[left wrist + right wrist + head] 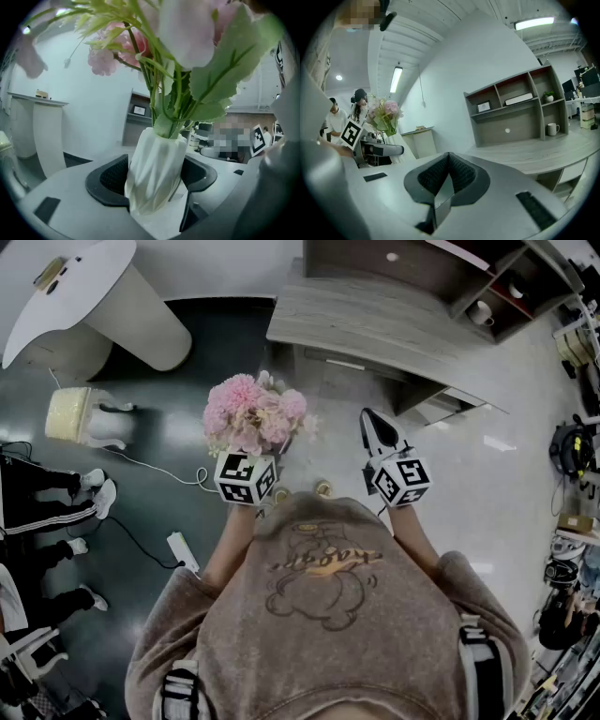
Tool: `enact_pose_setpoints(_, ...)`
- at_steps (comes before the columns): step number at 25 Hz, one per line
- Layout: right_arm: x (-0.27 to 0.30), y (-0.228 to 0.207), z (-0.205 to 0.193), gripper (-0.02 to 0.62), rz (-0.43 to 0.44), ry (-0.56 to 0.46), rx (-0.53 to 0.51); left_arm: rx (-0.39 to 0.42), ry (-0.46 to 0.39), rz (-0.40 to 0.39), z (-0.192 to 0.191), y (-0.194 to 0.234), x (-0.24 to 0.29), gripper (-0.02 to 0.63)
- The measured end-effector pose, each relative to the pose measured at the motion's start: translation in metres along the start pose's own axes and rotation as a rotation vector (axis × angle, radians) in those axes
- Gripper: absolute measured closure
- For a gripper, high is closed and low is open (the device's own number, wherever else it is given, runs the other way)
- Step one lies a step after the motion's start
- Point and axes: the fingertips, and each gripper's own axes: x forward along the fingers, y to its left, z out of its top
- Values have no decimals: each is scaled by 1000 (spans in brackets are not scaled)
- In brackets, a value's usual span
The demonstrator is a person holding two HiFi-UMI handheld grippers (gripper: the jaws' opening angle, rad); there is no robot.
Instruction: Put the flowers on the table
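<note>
The left gripper (152, 183) is clamped on a white faceted vase (155, 157), 1 pad on each side of it, jaws standing wide around it. The vase is upright and holds pink flowers (253, 413) with green stems and leaves. In the head view the flowers are in the air in front of the person, over the dark floor (187, 362), just short of the near left corner of the wooden table (375, 320) and not over it. The right gripper (375, 427) is level with the left and apart from it, jaws closed together with nothing in them. A shelf (441, 268) with a mug (480, 312) stands on the table.
</note>
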Motion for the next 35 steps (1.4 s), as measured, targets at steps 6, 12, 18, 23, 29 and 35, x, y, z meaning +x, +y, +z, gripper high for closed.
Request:
enact_pose_setpoints(6,-3,-7,1,595,4,-6,-5,1,-2,-6,0,-9,8,262)
enact_pose_setpoints(12,-8,-20,3,595,38,-9,9,-8,1,16,-5,-20,21,262)
enact_pose_setpoints(18,-8,-43,-2,595,82,7,-5,-6,-18,41,-6,-36,44,262)
enact_pose_setpoints(23,5,-49,-1,595,97,8,0,-7,-19,65,-3,-30,50,262)
enact_pose_setpoints(29,27,-59,0,595,94,22,4,-5,-18,67,4,-12,70,262)
enact_pose_setpoints(35,66,-82,7,595,71,21,1,-7,-10,34,10,14,113,262)
